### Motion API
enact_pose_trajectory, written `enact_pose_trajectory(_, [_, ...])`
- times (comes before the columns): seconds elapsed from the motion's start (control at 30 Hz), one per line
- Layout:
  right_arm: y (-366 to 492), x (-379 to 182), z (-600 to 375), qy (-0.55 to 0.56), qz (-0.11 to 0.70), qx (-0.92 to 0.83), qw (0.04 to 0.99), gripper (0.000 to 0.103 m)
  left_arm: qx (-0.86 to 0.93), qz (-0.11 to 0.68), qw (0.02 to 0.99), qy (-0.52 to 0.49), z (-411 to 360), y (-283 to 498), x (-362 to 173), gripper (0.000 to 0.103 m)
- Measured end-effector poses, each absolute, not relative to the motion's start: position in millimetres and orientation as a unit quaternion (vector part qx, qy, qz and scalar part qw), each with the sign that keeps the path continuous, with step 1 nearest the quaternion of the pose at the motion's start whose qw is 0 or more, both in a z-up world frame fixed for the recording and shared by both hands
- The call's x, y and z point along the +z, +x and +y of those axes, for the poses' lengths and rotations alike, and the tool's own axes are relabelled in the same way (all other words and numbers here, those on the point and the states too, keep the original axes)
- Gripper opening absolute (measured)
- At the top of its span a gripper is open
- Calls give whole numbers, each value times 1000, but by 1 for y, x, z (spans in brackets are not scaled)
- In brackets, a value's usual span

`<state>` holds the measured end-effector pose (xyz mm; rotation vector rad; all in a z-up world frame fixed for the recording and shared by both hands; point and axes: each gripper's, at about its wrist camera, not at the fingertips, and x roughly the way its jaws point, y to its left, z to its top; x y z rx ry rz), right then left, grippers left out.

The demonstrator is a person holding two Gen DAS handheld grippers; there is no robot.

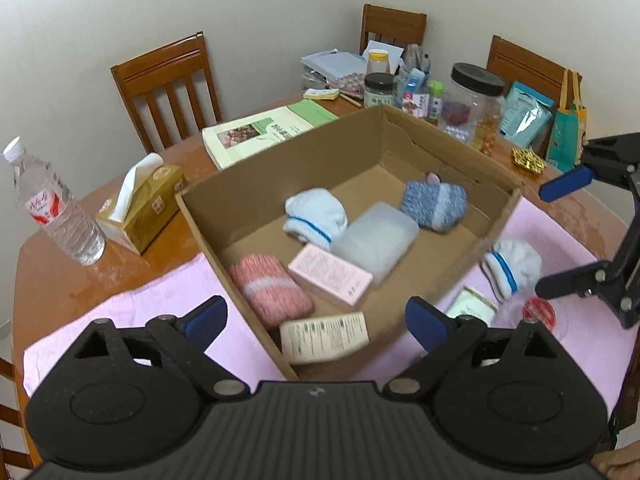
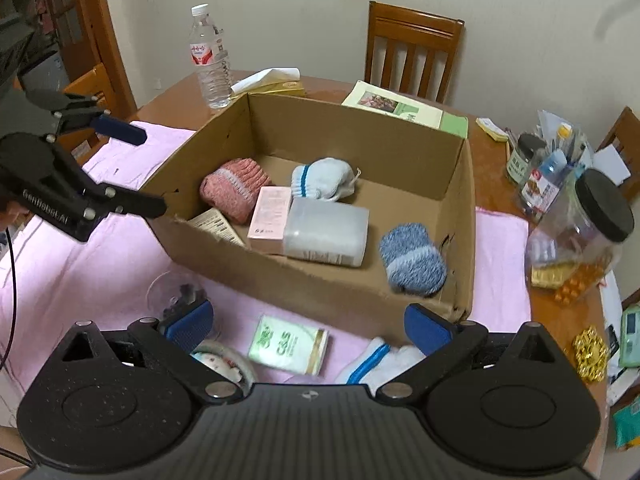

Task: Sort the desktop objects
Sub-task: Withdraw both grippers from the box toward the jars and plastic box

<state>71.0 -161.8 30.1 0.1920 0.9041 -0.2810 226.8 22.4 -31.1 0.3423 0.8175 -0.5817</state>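
Two grippers hang over a cardboard box on a pink cloth. From the left wrist, the left gripper has its blue-padded fingers spread wide with nothing between them, above the box's near corner. Inside the box lie a pink sock, a pink carton, a frosted case, a white sock, a blue sock and a printed carton leaning in the near corner. Outside, just right of the box wall, a second white sock rests on the cloth, with a green packet and a red-lidded jar near it. The right gripper shows at the right edge, fingers apart and empty. A tissue box and a bottle stand on the table to the left.

From the right wrist, the right gripper also has its fingers wide apart, gripping nothing. Below them on the cloth lie the green packet, the outside white sock and the jar, partly hidden by the left finger. The box sits beyond, holding the same six things. The left gripper hovers at the box's left wall, fingers parted. A large clear jar stands to the right.
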Motion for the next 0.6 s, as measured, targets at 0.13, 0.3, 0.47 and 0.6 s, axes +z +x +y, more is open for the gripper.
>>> enact_pose_trajectory(0.13, [63,28,-156,99,437,-153,881,103,-274,396,860,169,24,214,-35,96])
enact_pose_trajectory(0.3, [52,22,-154,114,440,-182,872,103,-273,395,862,162,24,198,-35,96])
enact_pose_trajectory(0.47, [39,15,-155,151,432,-197,867,103,-280,394,862,152,24,183,-39,96])
enact_pose_trajectory(0.6, [29,9,-149,165,429,-211,863,103,-305,400,852,144,23,170,-48,96])
